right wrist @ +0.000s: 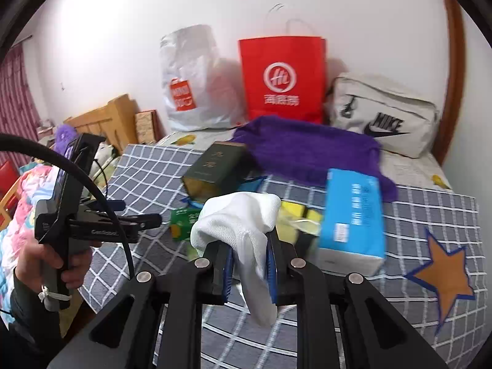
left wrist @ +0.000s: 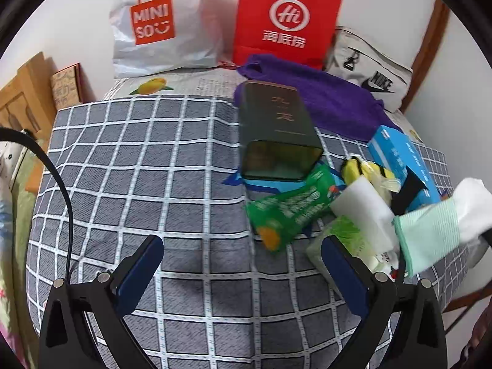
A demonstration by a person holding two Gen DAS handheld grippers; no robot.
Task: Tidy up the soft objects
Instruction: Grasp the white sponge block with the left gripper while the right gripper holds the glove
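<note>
Above the checked bedspread [right wrist: 190, 166] | right fingers [right wrist: 272, 264] angled down, clamping white cloth [right wrist: 243, 224] | left fingers [left wrist: 147, 264] spread wide, empty

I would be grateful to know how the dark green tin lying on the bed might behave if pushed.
The dark green tin looks rigid, so it should probably slide rather than fold. Its flat sides make rolling unlikely. One end rests on packets, so it may well rock or slip off them.

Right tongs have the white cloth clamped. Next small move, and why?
Probably carry the white cloth clear of the pile toward the bags at the wall. The right tongs grip it, it hangs free, and the left tongs are open and empty.
</note>
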